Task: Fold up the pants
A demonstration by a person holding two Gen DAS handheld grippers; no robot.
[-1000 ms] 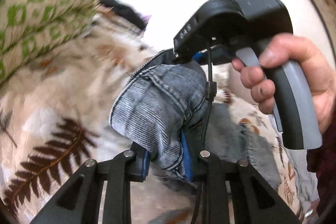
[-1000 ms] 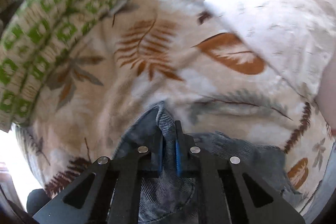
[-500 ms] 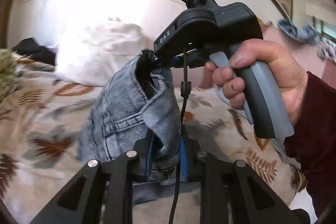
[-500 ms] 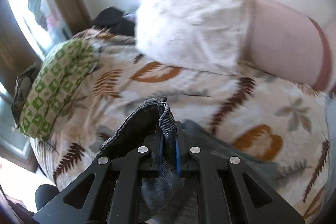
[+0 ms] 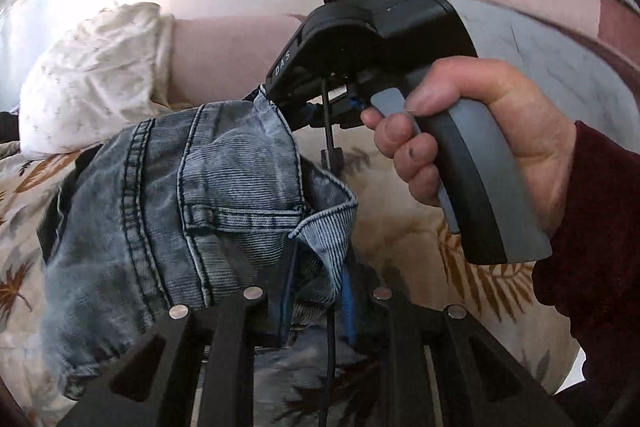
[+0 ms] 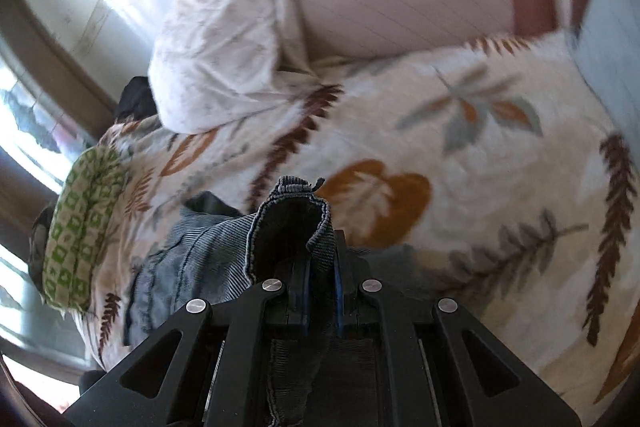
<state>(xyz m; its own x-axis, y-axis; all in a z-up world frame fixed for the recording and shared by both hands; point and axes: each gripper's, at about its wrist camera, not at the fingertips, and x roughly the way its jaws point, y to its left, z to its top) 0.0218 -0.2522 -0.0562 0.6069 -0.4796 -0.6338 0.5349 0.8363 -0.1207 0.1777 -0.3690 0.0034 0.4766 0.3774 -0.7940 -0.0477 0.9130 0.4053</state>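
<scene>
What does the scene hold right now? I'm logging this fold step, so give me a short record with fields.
surface: leaf-print bedspread
garment: blue denim pants, lifted off the bedspread
left gripper: clamped on the denim
right gripper: clamped on a denim edge
right hand: on the grey handle
nearby: white pillow, green patterned cloth

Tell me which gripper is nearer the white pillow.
Right, as far as the views show. The right gripper, clamping the jeans, is closer to the white pillow; the left gripper sits farther back.
</scene>
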